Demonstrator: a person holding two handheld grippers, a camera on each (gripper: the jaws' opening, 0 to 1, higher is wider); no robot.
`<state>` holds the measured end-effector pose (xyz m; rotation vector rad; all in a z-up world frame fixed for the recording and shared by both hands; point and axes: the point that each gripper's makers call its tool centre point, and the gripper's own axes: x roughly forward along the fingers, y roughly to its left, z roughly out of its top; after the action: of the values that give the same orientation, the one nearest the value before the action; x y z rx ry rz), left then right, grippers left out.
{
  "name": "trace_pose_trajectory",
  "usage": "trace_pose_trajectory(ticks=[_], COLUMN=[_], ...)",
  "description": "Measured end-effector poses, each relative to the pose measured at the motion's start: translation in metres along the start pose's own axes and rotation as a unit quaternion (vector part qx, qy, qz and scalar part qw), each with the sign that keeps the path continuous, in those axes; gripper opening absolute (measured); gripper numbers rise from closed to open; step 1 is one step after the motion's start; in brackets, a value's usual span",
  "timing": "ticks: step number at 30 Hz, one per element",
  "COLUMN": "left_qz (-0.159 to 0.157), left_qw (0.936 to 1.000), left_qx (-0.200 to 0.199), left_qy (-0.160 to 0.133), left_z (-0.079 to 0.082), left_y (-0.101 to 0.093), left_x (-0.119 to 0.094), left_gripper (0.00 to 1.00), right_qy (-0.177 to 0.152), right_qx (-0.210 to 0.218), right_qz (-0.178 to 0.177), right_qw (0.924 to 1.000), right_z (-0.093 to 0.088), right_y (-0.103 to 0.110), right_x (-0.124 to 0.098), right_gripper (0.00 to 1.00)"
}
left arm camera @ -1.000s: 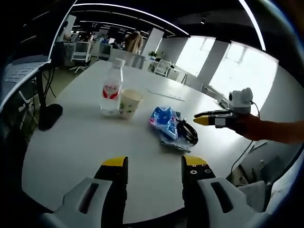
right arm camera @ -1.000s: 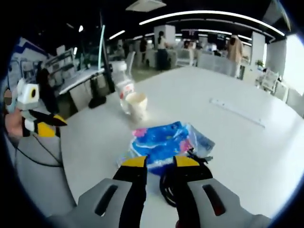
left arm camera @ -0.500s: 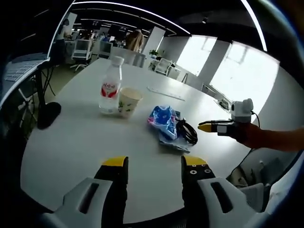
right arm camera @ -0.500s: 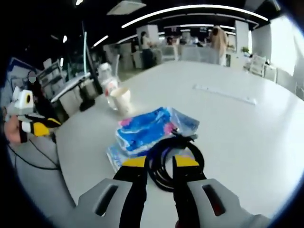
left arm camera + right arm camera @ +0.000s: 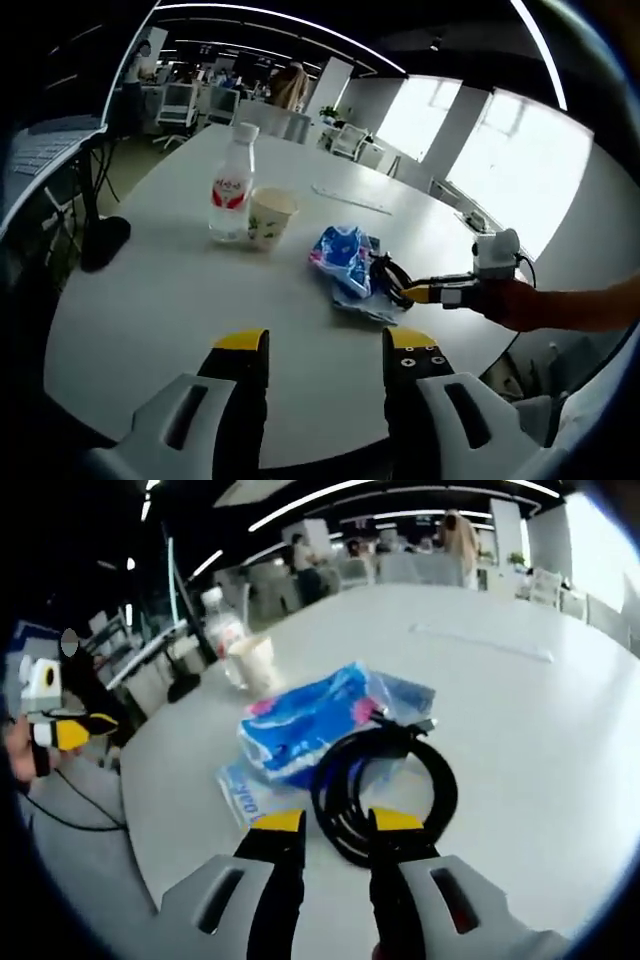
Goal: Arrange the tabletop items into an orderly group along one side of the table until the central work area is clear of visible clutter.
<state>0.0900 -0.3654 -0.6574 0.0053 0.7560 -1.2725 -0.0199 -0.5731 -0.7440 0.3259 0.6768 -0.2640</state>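
On the white round table (image 5: 150, 300) stand a clear water bottle (image 5: 232, 185) with a red label and a paper cup (image 5: 270, 217) beside it. A blue plastic packet (image 5: 342, 258) lies mid-table with a black cable coil (image 5: 393, 278) against its right side. My right gripper (image 5: 412, 294) reaches in from the right to the coil. In the right gripper view its jaws (image 5: 338, 822) are open, with the near rim of the coil (image 5: 330, 800) between them. The packet (image 5: 300, 725), cup (image 5: 255, 660) and bottle (image 5: 220, 630) lie beyond. My left gripper (image 5: 325, 345) hovers open over the near table edge.
A thin white strip (image 5: 348, 198) lies on the far side of the table, also seen in the right gripper view (image 5: 480, 642). A black stand base (image 5: 105, 243) sits off the table's left edge. Office chairs, desks and people fill the background.
My right gripper has moved forward and down to the cable coil, whose near rim now sits between its jaws. The left gripper has stayed put.
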Motion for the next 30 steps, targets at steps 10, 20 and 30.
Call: trace_pose_trajectory(ticks=[10, 20, 30], left_qz=[0.011, 0.017, 0.02], left_qw=[0.9999, 0.9998, 0.9997], left_qx=[-0.003, -0.009, -0.01], left_qy=[0.0, -0.005, -0.006], left_z=[-0.002, -0.002, -0.002], left_y=[0.001, -0.001, -0.002], left_x=[-0.007, -0.009, -0.012], left_gripper=[0.44, 0.44, 0.44], right_qy=[0.003, 0.033, 0.049], right_qx=[0.007, 0.016, 0.005], right_qz=[-0.003, 0.005, 0.005], right_qw=[1.0, 0.9993, 0.9988], right_z=[0.007, 0.004, 0.006], right_y=[0.002, 0.0, 0.003], right_x=[0.017, 0.034, 0.039], right_gripper=[0.22, 0.21, 0.16])
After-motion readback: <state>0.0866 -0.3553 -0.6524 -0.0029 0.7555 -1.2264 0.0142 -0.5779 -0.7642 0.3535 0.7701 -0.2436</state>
